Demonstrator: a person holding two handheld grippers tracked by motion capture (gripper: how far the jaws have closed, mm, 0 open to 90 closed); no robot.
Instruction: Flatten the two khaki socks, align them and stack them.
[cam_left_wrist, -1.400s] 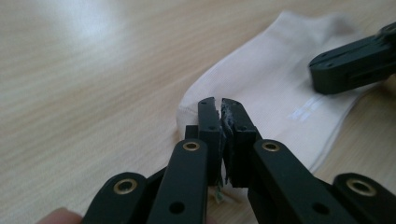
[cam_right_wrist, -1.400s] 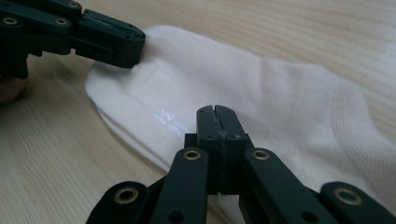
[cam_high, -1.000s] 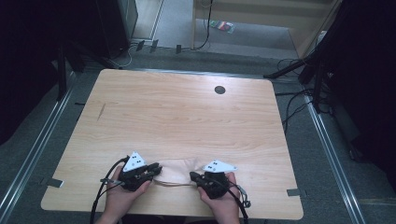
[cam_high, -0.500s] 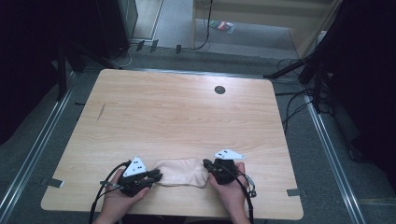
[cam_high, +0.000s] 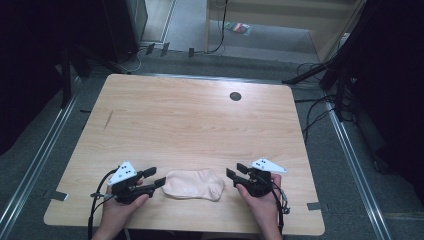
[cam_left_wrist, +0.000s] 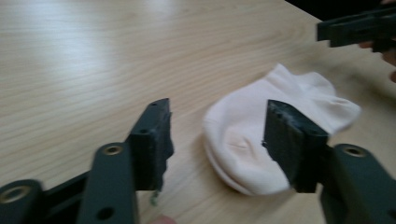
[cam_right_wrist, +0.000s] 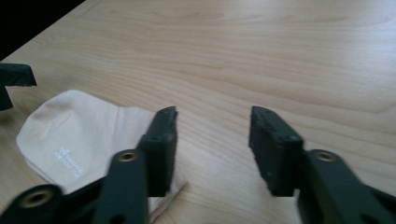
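A pale sock (cam_high: 194, 184) lies flat on the tabletop (cam_high: 200, 120) — left tool (cam_high: 154, 178) at its 9 o'clock, right tool (cam_high: 235, 171) at 3 — both just spread, pinching nothing (a dark hole (cam_high: 235, 96) sits far off at 1 o'clock).

The sock (cam_high: 193, 184), bunched and gripped at both ends a second ago, has been spread out and released, and now lies flat near the bench's near edge. The jaws of the left gripper (cam_high: 154, 178) and right gripper (cam_high: 235, 171) have just been opened, with nothing pressed between them. Both grippers have been drawn apart, each just clear of a sock end.
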